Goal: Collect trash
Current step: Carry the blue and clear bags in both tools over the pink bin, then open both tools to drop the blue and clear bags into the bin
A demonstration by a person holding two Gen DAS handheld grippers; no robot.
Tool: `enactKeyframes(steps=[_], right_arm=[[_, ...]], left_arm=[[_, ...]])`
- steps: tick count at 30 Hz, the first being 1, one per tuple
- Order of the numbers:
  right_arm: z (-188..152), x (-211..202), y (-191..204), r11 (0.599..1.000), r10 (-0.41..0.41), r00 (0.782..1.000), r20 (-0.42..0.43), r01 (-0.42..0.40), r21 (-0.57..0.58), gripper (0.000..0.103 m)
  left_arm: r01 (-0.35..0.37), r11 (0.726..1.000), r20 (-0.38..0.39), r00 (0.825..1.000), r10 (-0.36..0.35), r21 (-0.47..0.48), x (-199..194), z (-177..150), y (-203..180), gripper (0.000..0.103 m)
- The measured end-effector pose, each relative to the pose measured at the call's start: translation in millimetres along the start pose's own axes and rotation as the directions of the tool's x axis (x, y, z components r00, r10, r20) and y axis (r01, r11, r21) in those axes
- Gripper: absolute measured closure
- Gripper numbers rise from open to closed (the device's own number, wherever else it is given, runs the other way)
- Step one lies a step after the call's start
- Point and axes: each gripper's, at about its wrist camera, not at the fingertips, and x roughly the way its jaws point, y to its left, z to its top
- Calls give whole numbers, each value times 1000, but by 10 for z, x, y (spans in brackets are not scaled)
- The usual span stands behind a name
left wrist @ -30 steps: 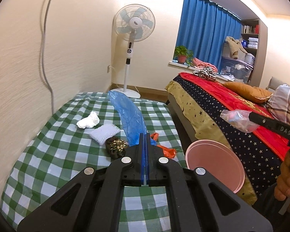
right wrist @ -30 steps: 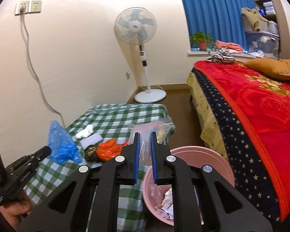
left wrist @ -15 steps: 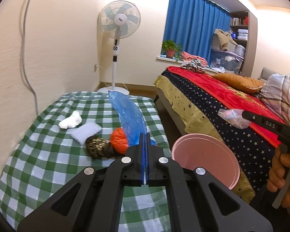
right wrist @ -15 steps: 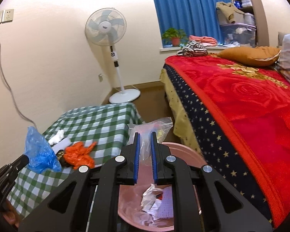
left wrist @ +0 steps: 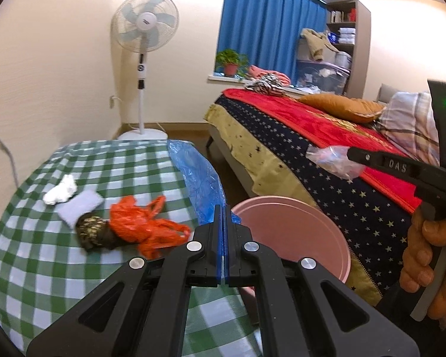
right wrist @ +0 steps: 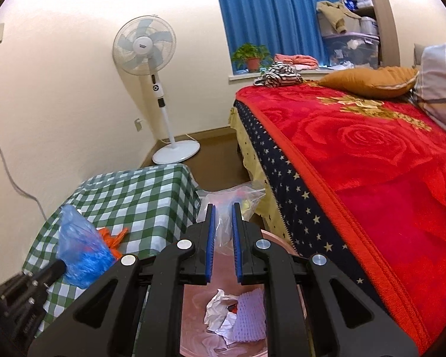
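Right wrist view: right gripper [right wrist: 222, 217] clamped on clear plastic bag [right wrist: 232, 200] above pink bin [right wrist: 193, 321]. Left gripper [left wrist: 223, 217] pinched blue bag [left wrist: 200, 184] beside bin. Best centred over bin mouth before letting go, one bag at a time.

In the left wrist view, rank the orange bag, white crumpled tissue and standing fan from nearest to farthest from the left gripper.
From the left gripper:
1. Orange bag, on the checked cloth just left of the fingertips.
2. White crumpled tissue, farther left and back on the cloth.
3. Standing fan, on the floor by the far wall.
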Motion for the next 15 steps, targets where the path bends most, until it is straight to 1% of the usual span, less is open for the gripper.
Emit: enactKeyframes(steps=[4, 15], right_arm=[[-7, 16, -22, 1000, -7, 1000, -4, 7, 6, 92], [-5, 83, -18, 1000, -19, 1000, -18, 19, 9, 92]], left_arm=[[26, 1000, -23, 999, -26, 13, 159, -22, -114, 103], [74, 997, -60, 996, -73, 23, 459, -20, -272, 103]])
